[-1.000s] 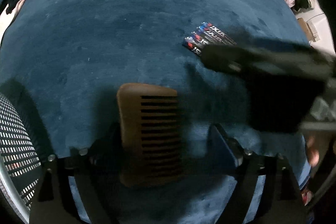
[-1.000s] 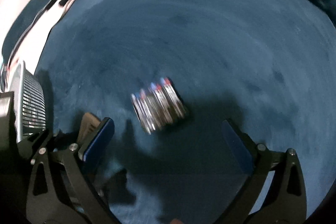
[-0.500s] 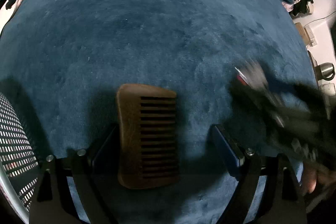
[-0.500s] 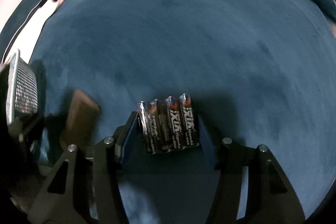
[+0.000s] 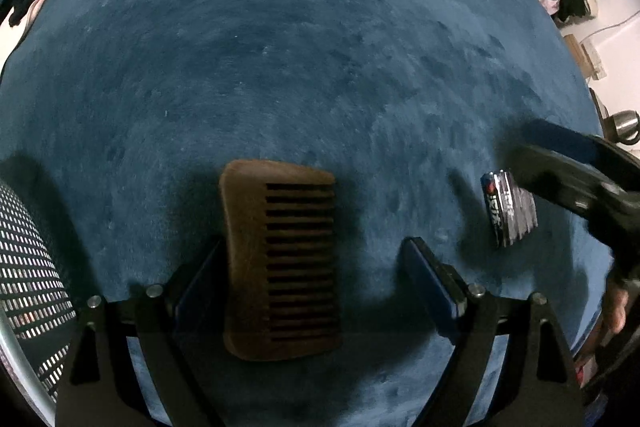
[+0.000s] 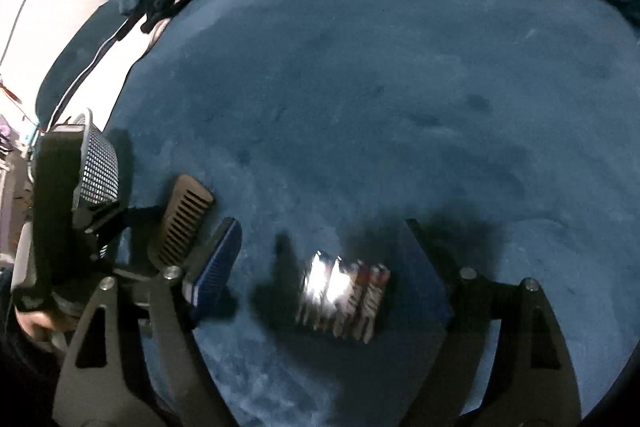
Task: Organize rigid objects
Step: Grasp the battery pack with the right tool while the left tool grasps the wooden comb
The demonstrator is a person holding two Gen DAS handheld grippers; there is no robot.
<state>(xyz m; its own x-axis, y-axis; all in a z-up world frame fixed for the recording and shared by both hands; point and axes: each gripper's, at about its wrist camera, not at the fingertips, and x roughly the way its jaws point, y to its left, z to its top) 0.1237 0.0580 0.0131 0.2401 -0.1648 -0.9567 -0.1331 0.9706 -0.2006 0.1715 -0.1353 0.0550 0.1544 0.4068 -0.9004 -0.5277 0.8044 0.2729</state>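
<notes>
Though glare and blur smear its white lettering past reading, the shrink-wrapped pack of four dark batteries (image 6: 344,297) lies on the blue plush surface (image 6: 360,87) between the right gripper's (image 6: 320,267) opening jaws, untouched. Wide open, the left gripper (image 5: 316,279) straddles a brown wooden comb (image 5: 280,259). A perforated basket (image 5: 24,267) is cut off at the edge.

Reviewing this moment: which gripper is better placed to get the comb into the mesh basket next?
Left. The left gripper already straddles the wooden comb, and the mesh basket sits just to its left. The right gripper is over the battery pack, its jaws opening, with the comb off to its side.
</notes>
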